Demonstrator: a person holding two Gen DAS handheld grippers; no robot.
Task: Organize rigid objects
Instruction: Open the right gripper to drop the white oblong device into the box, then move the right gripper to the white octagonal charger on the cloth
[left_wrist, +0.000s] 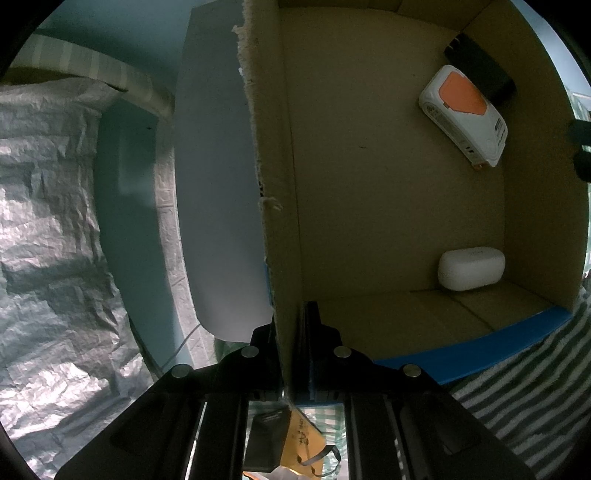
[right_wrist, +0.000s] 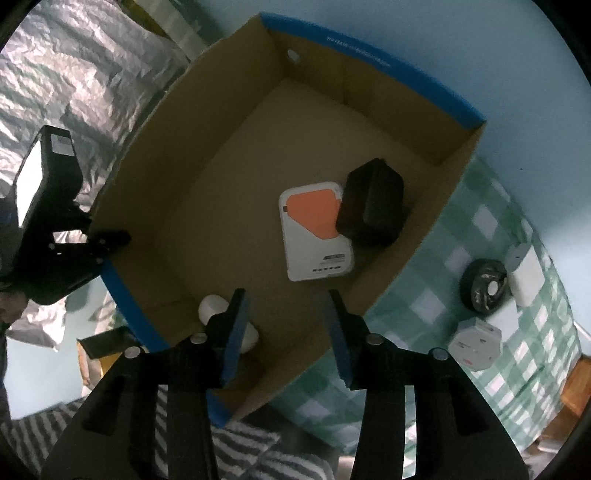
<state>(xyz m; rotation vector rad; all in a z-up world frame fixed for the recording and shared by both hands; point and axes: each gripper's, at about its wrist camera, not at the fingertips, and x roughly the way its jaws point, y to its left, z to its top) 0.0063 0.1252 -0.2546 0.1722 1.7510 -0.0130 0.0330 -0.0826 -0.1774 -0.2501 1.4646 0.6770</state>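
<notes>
Cardboard forms the open brown box with a blue-edged rim (right_wrist: 369, 55), which is seen from above in both wrist views. At the left of the right wrist view, the left gripper (left_wrist: 291, 354) is clamped on the box's left wall, its fingers closed on the cardboard from both sides. Inside the box, a rounded white plastic case (left_wrist: 471, 267) lies in the near corner, partly hidden in the right wrist view behind a finger. The right gripper (right_wrist: 284, 332) is held above the near part of the box with its jaws parted and nothing between them. Further in, a flat white device with an orange panel (right_wrist: 316, 230) lies on the box floor, and a black rectangular block (right_wrist: 373, 203) rests against its right edge, overlapping one corner. To the right, outside the box, a black roll of tape (right_wrist: 484, 290) and a white hexagonal device (right_wrist: 474, 343) lie on a green-and-white checked cloth (right_wrist: 535, 332).
</notes>
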